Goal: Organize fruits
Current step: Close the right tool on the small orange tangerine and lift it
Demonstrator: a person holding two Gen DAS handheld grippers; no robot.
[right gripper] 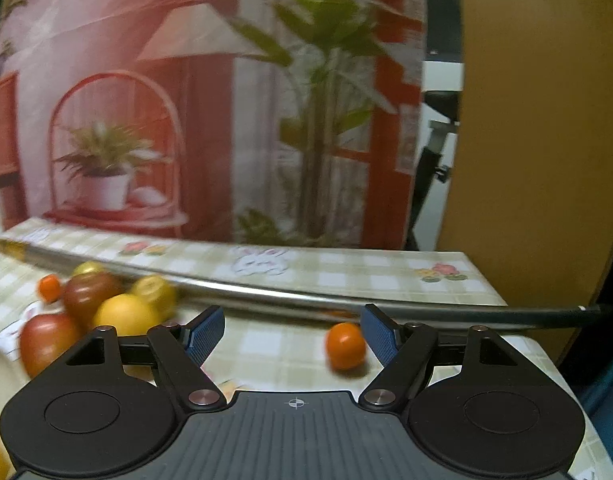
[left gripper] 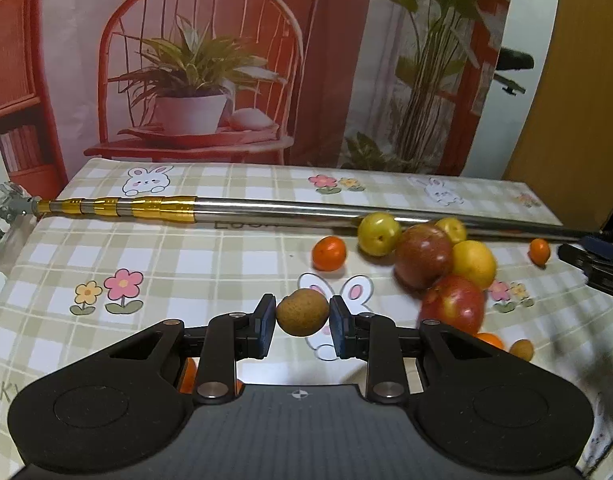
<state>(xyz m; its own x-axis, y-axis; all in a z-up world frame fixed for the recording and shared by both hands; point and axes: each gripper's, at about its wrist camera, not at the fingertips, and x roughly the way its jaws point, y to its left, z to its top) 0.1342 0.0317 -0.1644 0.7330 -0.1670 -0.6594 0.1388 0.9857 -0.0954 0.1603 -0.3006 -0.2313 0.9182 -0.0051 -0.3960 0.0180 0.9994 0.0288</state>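
Left gripper [left gripper: 302, 322] is pinching a small brown fruit [left gripper: 302, 317] between its pads, held just above the checked cloth [left gripper: 210, 264] on the worktop. You only get that in the left wrist view; the right camera doesn't show the brown fruit at all.

Right gripper [right gripper: 292, 334] is spread wide with nothing in it. A small orange [right gripper: 345, 345] sits on the cloth between its fingers, close to the right fingertip, though I can't tell if it's touching. In the left view that same little orange [left gripper: 539, 251] is way off at the far right, and a bit of the right gripper pokes in at the edge there.

Both views catch the fruit pile: two red apples, one far [left gripper: 423, 255] and one near [left gripper: 452, 304], a yellow citrus [left gripper: 473, 263] touching the far apple, and two green-yellow plums [left gripper: 379, 233] behind. Another orange [left gripper: 329, 253] sits just left of the pile.

A long metal pole [left gripper: 306, 210] lies across the far side of the cloth. The left view shows its gold-banded end; the right view shows its dark end running off the right side.
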